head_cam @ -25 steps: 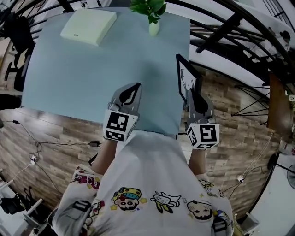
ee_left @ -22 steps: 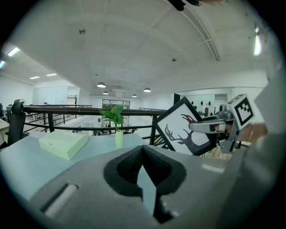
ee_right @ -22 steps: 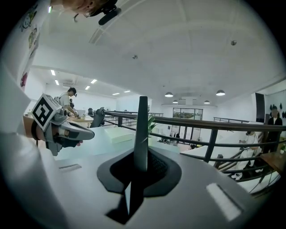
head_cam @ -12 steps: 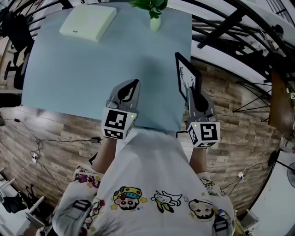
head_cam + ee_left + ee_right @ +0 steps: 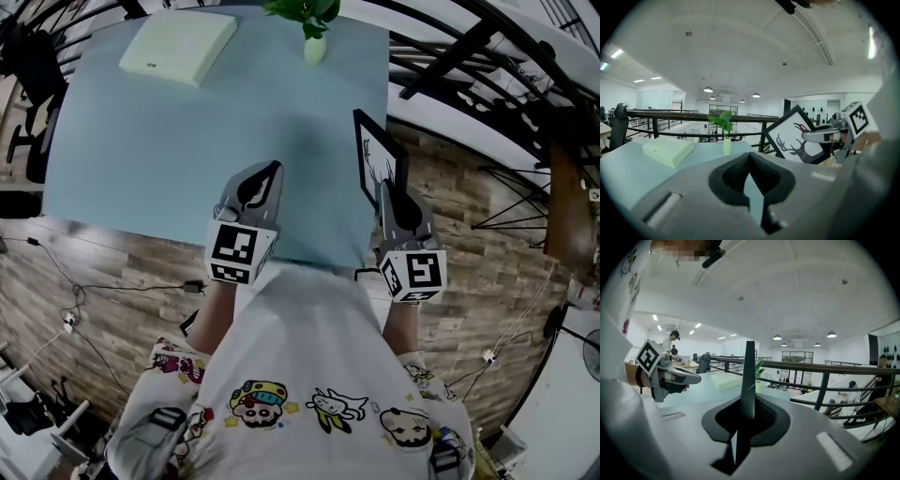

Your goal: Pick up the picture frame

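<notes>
Right gripper (image 5: pixel 386 190) clenched on the lower edge of the black picture frame (image 5: pixel 379 157) with a deer print, which it holds upright at the right edge of the pale blue desk (image 5: pixel 141 141); left gripper (image 5: pixel 272 171) closed, empty, above the desk's near edge.

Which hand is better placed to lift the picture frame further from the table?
Right. The right gripper is closed on the edge of the picture frame and holds it upright at the right side of the table. The left gripper is shut, empty, and apart from the frame.
</notes>
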